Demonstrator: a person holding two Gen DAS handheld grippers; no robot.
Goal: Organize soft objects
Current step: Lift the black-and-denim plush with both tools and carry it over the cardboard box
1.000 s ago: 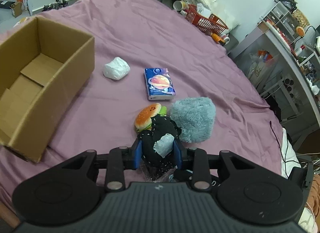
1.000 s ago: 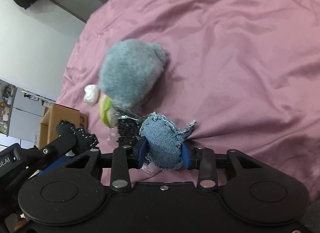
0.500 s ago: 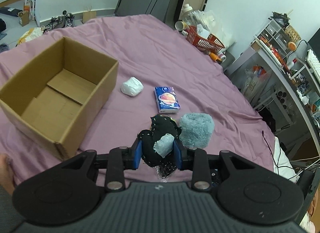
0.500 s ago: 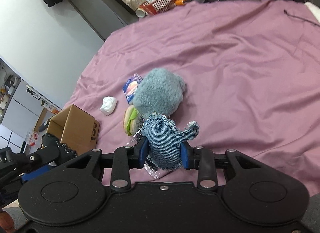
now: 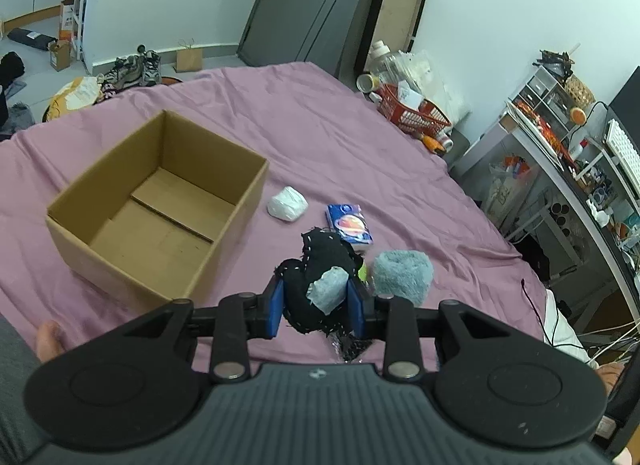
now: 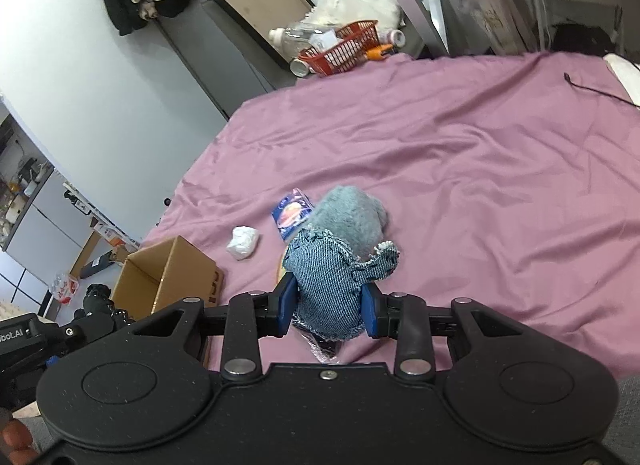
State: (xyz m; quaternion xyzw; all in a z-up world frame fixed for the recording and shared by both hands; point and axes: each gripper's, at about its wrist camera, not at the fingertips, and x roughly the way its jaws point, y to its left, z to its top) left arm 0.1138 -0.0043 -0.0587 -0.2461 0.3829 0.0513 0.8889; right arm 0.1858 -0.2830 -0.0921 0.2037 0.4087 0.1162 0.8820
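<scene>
- Black stitched plush (image 5: 316, 289) sits pinched between the blue pads of the left gripper (image 5: 316, 307), lifted above the purple sheet (image 5: 320, 145).
- Denim plush (image 6: 332, 289) is likewise clamped in the right gripper (image 6: 330, 311), also aloft.
- Cardboard box (image 5: 160, 201), open-topped, lies ahead and left of the left gripper, which is the nearer one; I judge it goes first.
</scene>
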